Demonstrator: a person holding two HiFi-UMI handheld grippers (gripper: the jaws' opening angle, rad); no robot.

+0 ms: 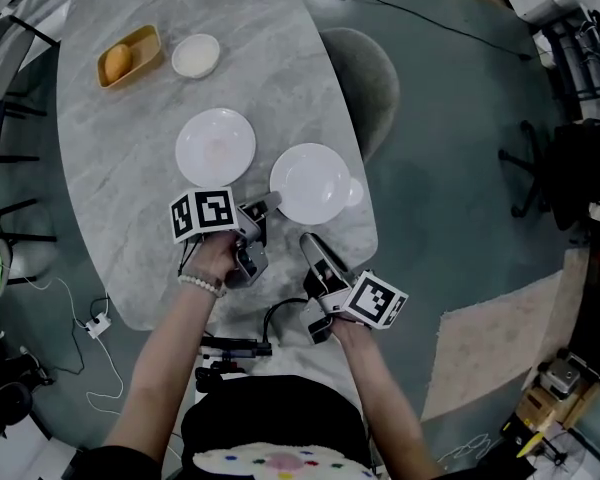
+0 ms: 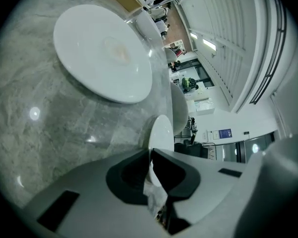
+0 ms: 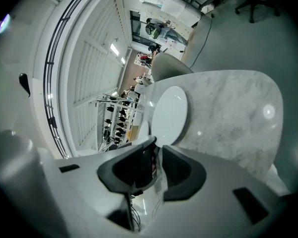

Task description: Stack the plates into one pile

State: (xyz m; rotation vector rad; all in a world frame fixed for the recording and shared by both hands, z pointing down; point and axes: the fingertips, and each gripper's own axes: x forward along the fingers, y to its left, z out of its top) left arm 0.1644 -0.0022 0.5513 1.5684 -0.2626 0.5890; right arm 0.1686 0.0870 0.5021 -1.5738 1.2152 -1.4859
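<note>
Left gripper is pinched nearly closed on the near-left rim of the right-hand plate on the desk. Right gripper stands parted at that plate's near rim, gripping nothing. The other plate lies just beside it, leftward, on the left gripper's side.

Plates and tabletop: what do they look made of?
The left plate and right plate: glossy white, likely glazed ceramic, though melamine can't be ruled out; they catch soft highlights. The tabletop: grey veined stone look, polished, mirroring light glints; marble or a sintered imitation.
</note>
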